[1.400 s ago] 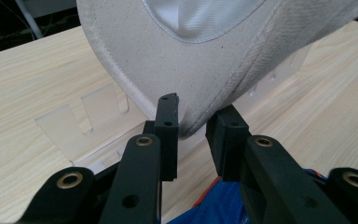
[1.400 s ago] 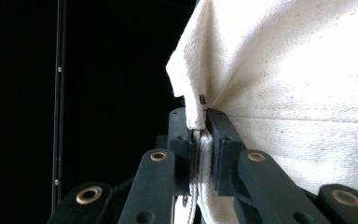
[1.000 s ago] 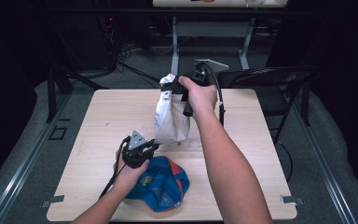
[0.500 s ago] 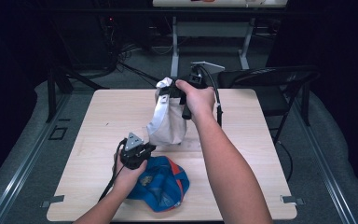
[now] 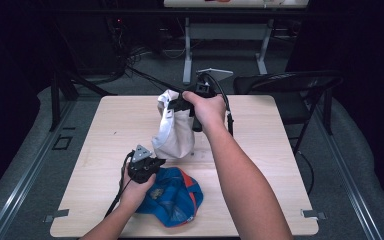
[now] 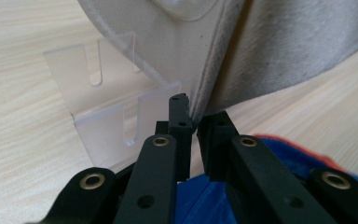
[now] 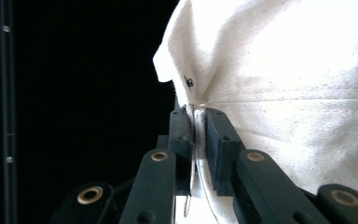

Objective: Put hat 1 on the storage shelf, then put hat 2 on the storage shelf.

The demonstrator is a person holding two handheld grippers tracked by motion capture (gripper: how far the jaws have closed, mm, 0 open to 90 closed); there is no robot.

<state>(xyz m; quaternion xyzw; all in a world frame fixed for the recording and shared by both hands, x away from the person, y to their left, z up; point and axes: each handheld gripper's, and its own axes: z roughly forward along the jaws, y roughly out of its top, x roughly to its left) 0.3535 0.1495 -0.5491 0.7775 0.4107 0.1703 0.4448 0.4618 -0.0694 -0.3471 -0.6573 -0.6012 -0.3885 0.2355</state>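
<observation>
Right hand-held gripper (image 5: 180,104) raised, pinching white cap (image 5: 172,134) above table (image 5: 270,165).

The black tongs (image 7: 196,140) are pinched on a seam edge of white cloth (image 7: 298,88), which spreads up and to the right. A small dark stud (image 7: 189,82) sits just above. Darkness lies left.

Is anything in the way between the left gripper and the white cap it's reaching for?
Nothing visible stands between them. In the left gripper view the left gripper has its jaws right at the lower edge of the white cap, almost closed. The clear plastic stand sits off to one side, and the blue cap lies under the hand.
</observation>
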